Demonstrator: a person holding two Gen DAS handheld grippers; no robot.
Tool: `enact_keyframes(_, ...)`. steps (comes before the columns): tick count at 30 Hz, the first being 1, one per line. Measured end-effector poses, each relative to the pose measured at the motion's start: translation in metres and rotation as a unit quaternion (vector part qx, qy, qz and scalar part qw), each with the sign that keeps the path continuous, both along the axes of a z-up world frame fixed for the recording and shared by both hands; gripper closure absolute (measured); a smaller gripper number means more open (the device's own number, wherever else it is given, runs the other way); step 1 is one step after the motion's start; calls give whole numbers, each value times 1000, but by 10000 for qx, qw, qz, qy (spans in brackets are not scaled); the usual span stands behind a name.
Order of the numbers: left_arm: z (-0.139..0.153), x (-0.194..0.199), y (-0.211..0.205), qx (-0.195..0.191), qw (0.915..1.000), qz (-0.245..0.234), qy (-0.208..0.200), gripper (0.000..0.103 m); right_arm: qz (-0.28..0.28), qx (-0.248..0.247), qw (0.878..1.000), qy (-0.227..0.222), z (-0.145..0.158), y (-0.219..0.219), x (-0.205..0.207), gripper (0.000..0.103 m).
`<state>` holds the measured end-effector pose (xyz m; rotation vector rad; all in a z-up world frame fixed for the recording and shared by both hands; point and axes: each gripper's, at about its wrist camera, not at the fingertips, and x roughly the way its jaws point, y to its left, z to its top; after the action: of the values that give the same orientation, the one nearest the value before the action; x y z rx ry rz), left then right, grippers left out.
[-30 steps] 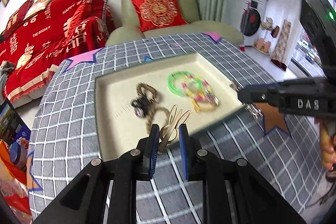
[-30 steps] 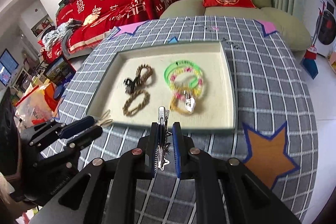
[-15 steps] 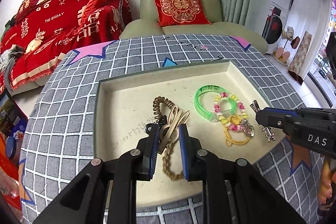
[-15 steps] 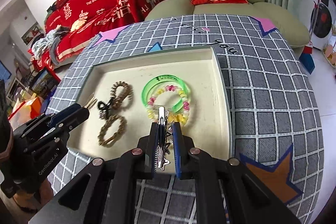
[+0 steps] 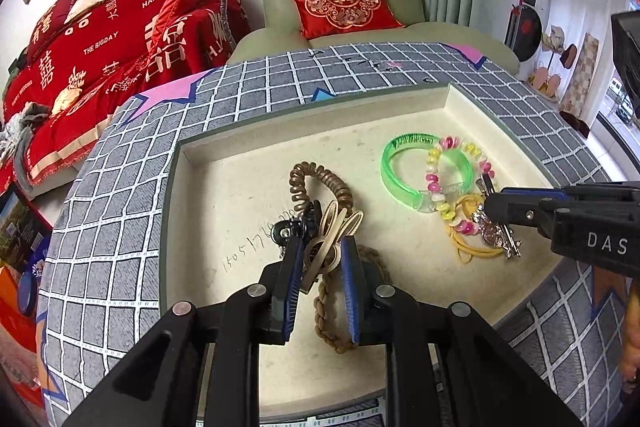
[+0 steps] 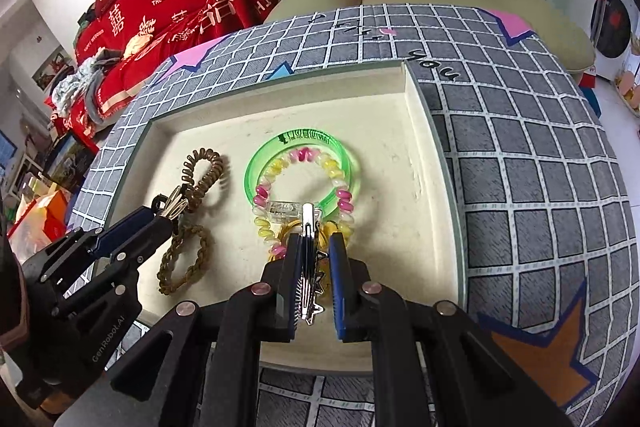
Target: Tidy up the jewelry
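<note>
The silver metal hair clip (image 6: 307,259) sat pinched in the right claw (image 6: 314,281), nearly shut on it. Its long axis ran straight out along the fingers, tip poking forward over the beaded pink-and-yellow bracelet (image 6: 304,199) and the translucent green bangle (image 6: 298,173). The drop spot lay directly below and a touch ahead of that claw, inside the cream-lined shallow tray (image 6: 416,131).

On the other side, the left claw (image 5: 320,267) was closed down on a beige bunny-eared loop hair clip (image 5: 334,235), ears pointing away from it, hanging over the brown coiled hair tie (image 5: 316,183) and the braided brown band (image 5: 326,311).

So each claw was nearer its own pile, well apart from the other. All of it sat on the grey checked tabletop (image 6: 520,187).
</note>
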<state>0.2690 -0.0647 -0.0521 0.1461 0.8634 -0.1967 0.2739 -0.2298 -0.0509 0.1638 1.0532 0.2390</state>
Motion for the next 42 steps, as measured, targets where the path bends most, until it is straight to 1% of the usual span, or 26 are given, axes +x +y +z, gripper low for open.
enact_keyframes(4,-2,-1,-1,12,10000,39,27,73,-11,-8,10000,-11,-1,1,0,87)
enact_keyframes(6,-1,0,-1,38,10000,88,25,73,-21,-42,10000,0,0,1,1,80)
enact_keyframes(7,0,-1,-1,25,9999,110,19,73,-33,-37,10000,-6,0,0,0,72)
enact_keyframes(8,2,-2,1,-12,9999,152,5,73,-52,-14,10000,-15,1,-1,0,59)
enact_keyframes(9,4,-2,2,-41,9998,188,-7,73,-71,53,10000,-45,3,-3,-2,53)
enact_keyframes(10,7,-2,3,-79,9998,198,-17,73,-77,116,9999,-81,5,-4,-3,50)
enact_keyframes(12,10,-3,3,-103,9998,192,-41,73,-93,207,9996,-140,9,-7,-5,50)
enact_keyframes(16,15,-4,1,-21,9998,139,-139,73,-189,307,9990,-248,19,-12,-9,50)
enact_keyframes(18,19,-5,0,-67,9998,96,-169,73,-235,353,9987,-278,22,-15,-10,50)
enact_keyframes(19,20,-5,0,-72,9998,87,-184,68,-266,370,9985,-294,24,-17,-11,50)
enact_keyframes(20,21,-5,-1,-63,9997,95,-197,28,-305,390,9983,-308,26,-19,-13,50)
enact_keyframes(21,24,-7,0,-60,9994,177,-291,0,-329,411,9981,-315,27,-20,-13,50)
enact_keyframes(22,29,-11,1,-56,9983,282,-497,0,-360,450,9979,-310,28,-23,-14,50)
enact_keyframes(23,31,-13,1,-49,9979,295,-567,0,-380,491,9977,-284,28,-25,-15,50)
enact_keyframes(25,33,-11,0,-101,9987,242,-448,0,-397,544,9974,-246,28,-27,-16,50)
enact_keyframes(30,36,-13,2,-65,9986,316,-418,0,-421,532,9974,-230,27,-28,-20,49)
enact_keyframes(31,35,-14,3,-58,9987,330,-389,0,-412,515,9976,-220,27,-28,-21,47)
enact_keyframes(32,35,-16,4,-40,9987,345,-362,0,-402,504,9977,-210,27,-27,-22,41)
enact_keyframes(34,34,-21,5,-13,9988,384,-319,0,-356,509,9979,-174,26,-25,-25,33)
enact_keyframes(38,34,-32,9,-12,9986,470,-222,0,-228,392,9989,-84,25,-19,-33,32)
enact_keyframes(39,34,-37,10,-21,9986,497,-198,0,-187,336,9992,-83,25,-16,-37,30)
enact_keyframes(40,34,-42,11,-23,9985,523,-179,0,-153,306,9994,-84,25,-14,-40,24)
enact_keyframes(41,34,-46,12,-13,9984,546,-169,0,-122,282,9995,-89,25,-13,-44,22)
enact_keyframes(42,33,-49,14,-2,9983,567,-164,0,-97,257,9996,-100,25,-11,-49,22)
